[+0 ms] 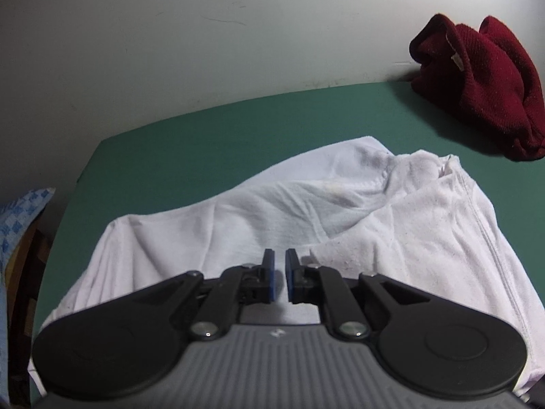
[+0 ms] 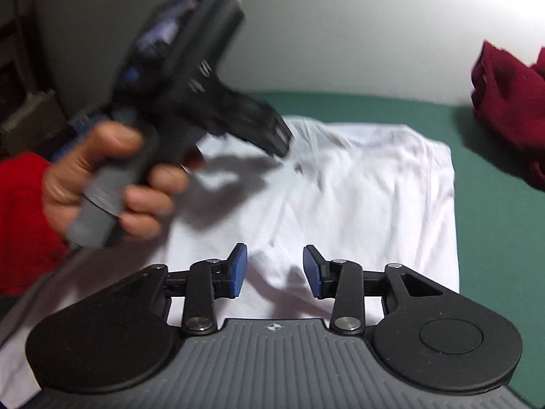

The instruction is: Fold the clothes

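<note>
Green bed sheet (image 1: 218, 136) against a pale wall (image 1: 170, 27) carries a white T-shirt (image 1: 306, 211), partly folded, in the middle. A crumpled maroon knit garment (image 1: 477, 78) sits at the far right corner. The left gripper (image 1: 280, 274) hangs above the white cloth, jaws a narrow slit apart with nothing between them. The right gripper (image 2: 275, 269) stands wide, gripping nothing, over the near edge. Thin cotton like this looks light, limp and easily wrinkled; I judge a doubled hem or corner the best pinch point.

No text, label, brand or number can be read on anything in either view
</note>
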A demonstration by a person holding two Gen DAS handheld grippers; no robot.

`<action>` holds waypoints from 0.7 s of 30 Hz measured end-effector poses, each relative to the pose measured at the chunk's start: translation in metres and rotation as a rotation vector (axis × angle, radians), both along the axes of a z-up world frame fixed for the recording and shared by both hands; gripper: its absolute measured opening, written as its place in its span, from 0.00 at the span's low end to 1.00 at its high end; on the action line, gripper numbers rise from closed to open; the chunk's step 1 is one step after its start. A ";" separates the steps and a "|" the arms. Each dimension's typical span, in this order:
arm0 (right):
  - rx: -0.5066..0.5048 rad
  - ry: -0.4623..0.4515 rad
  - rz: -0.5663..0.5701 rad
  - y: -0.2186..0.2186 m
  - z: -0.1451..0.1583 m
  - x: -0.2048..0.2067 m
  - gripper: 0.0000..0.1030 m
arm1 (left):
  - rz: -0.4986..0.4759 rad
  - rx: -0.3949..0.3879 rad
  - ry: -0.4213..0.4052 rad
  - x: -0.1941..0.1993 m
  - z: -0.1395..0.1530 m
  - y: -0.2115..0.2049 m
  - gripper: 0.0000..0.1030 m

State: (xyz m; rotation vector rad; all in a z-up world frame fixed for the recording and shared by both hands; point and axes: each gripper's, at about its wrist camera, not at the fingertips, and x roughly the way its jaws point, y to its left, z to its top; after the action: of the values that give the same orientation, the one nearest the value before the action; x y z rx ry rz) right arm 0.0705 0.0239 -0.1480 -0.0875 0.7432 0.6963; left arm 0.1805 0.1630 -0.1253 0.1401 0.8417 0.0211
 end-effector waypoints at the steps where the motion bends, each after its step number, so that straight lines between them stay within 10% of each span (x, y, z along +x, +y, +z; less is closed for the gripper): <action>1: 0.003 0.010 0.007 0.002 -0.002 -0.002 0.12 | 0.000 0.014 0.008 0.003 -0.004 -0.002 0.00; 6: 0.057 0.069 0.109 0.011 -0.003 -0.019 0.05 | 0.051 0.029 0.008 0.012 -0.014 -0.002 0.00; 10: 0.114 0.129 0.102 0.003 -0.001 -0.029 0.40 | 0.088 0.056 0.002 0.021 -0.016 0.008 0.00; 21: 0.113 0.107 -0.075 -0.033 0.006 -0.067 0.22 | -0.024 -0.072 -0.009 -0.009 0.003 -0.009 0.00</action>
State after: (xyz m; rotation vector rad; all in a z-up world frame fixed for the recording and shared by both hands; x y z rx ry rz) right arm 0.0039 -0.0090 -0.1422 0.0809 0.8045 0.6733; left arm 0.1717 0.1537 -0.1225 0.0821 0.8305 -0.0308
